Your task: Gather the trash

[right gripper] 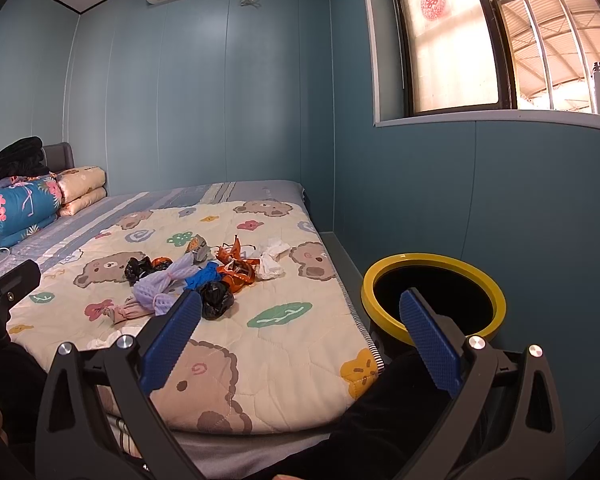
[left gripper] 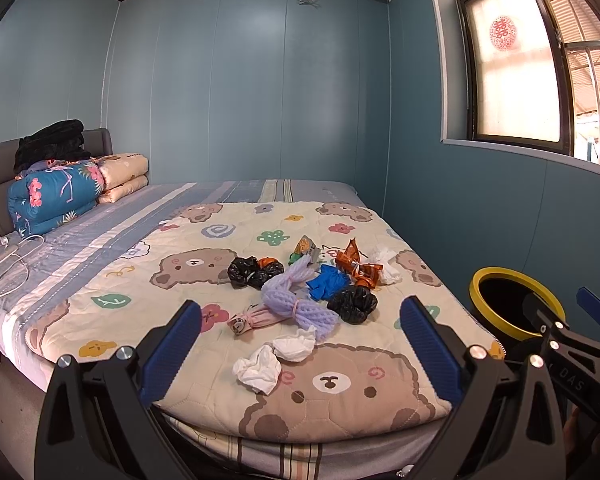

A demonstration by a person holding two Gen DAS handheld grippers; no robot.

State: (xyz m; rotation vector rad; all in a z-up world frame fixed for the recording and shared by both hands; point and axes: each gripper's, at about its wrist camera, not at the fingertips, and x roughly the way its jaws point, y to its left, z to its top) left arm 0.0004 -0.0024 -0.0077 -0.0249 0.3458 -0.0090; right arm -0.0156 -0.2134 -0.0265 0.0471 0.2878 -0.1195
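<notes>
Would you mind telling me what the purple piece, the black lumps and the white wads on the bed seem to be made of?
Purple piece: probably foam netting, matte, with a visible mesh of holes. Black lumps: likely thin plastic bags, glossy and crinkled. White wads: apparently tissue paper, matte with soft creases.

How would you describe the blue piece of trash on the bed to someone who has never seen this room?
Look at the bear blanket on the bed, where the trash lies in a heap. In the middle of the heap, the blue piece sits between the purple net and the orange wrapper. It alone is bright blue.
</notes>
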